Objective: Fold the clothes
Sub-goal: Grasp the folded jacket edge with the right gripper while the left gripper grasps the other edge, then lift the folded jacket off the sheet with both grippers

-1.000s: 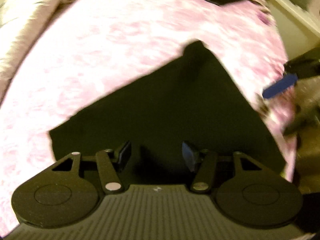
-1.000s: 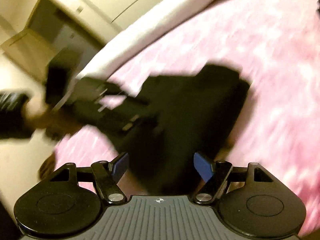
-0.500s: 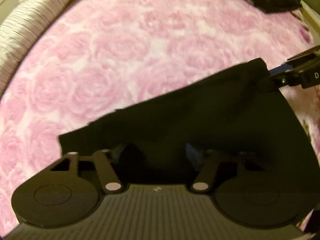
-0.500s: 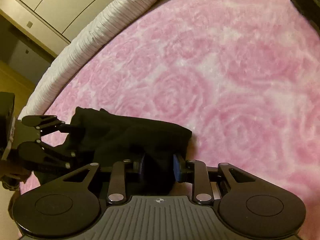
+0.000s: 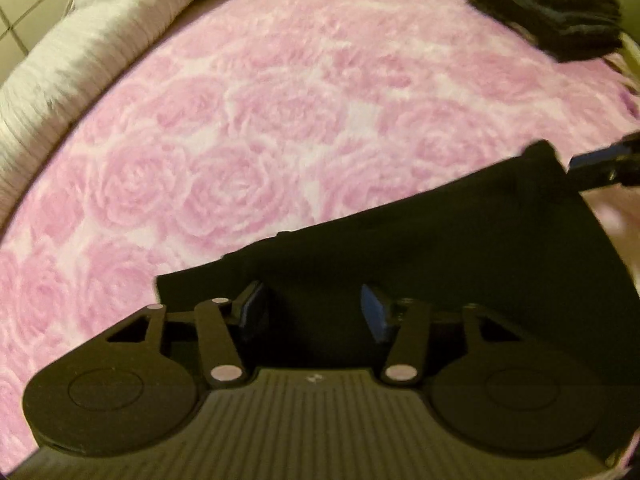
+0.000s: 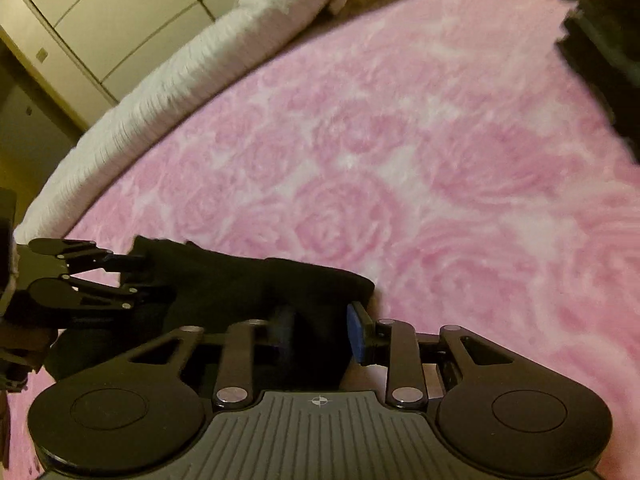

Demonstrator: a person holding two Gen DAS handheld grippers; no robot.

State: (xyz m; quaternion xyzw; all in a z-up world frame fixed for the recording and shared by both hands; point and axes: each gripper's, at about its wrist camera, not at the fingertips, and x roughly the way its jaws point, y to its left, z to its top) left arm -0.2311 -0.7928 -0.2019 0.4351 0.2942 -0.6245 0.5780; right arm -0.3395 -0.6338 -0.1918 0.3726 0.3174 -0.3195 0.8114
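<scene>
A black garment (image 5: 440,248) lies bunched along the near edge of a pink rose-patterned bedcover (image 5: 280,120). My left gripper (image 5: 314,310) stands over its left end. Its jaws are wide and closing a little, with dark cloth between the blue pads (image 5: 376,312) but not pinched. In the right wrist view the garment (image 6: 240,284) runs as a ridge between both grippers. My right gripper (image 6: 320,330) has a fold of it pressed between its jaws, which are easing open. The left gripper (image 6: 148,276) straddles the far corner. The right gripper (image 5: 576,168) shows at the cloth's far right corner.
A pile of dark clothes (image 5: 552,8) sits at the far right of the bed, and also shows in the right wrist view (image 6: 600,40). A white ribbed bolster (image 6: 200,68) runs along the far left edge, with cream cupboard doors (image 6: 100,20) behind it.
The right gripper swung down onto the garment's right end and closed on a fold. Cloth that draped over the left fingers half a second ago now leaves them showing.
</scene>
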